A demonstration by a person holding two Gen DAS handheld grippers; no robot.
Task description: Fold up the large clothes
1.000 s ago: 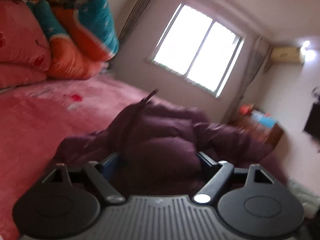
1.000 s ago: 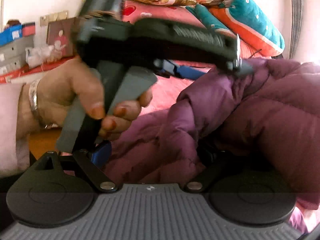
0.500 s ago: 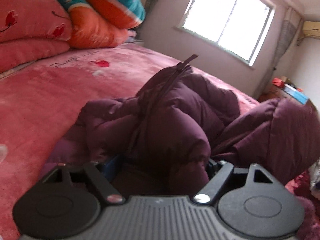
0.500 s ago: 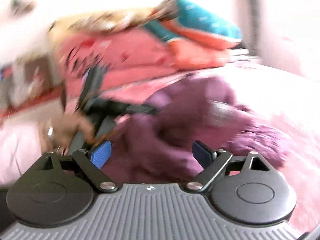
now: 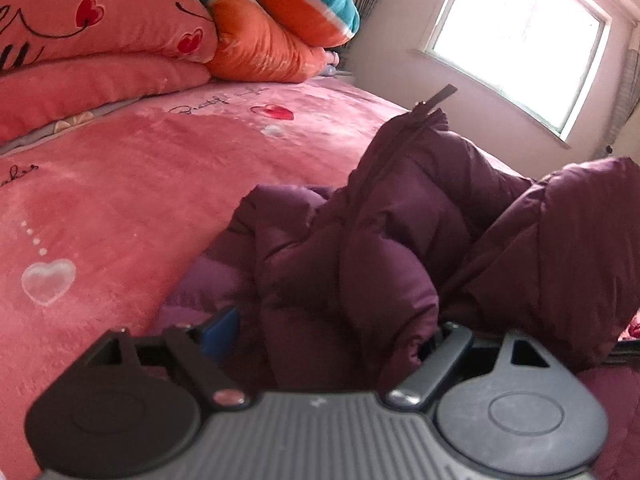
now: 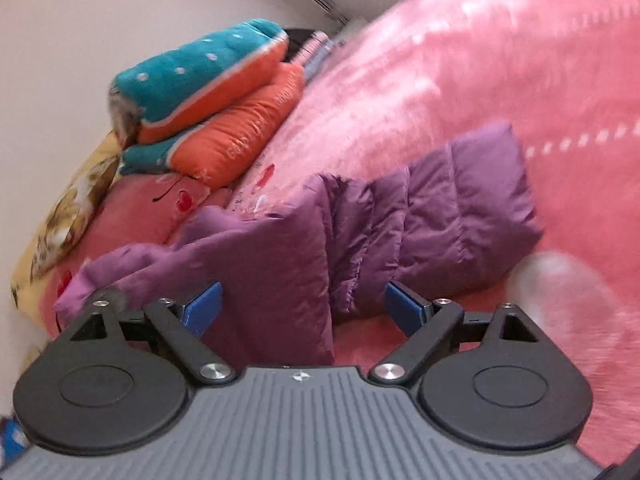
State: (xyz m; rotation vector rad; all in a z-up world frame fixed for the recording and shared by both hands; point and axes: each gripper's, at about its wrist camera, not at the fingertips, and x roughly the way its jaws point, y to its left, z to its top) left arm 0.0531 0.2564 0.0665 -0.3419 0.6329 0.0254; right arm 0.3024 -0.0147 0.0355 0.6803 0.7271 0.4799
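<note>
At the bottom of the left wrist frame the left claw (image 5: 332, 332) is opening, with bunched purple down jacket (image 5: 400, 248) between its blades. The right claw (image 6: 304, 308) stands apart over a quilted sleeve (image 6: 440, 216). Behind lies the pink bed (image 5: 120, 200). Judged step: spreading the jacket; next, flatten that sleeve.

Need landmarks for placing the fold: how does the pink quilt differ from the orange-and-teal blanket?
The pink quilt carries red hearts; the orange-and-teal blanket has white dots. The quilt lies farther from the window, the blanket nearer it. Both are folded at the head of the bed, apart from the jacket.
</note>
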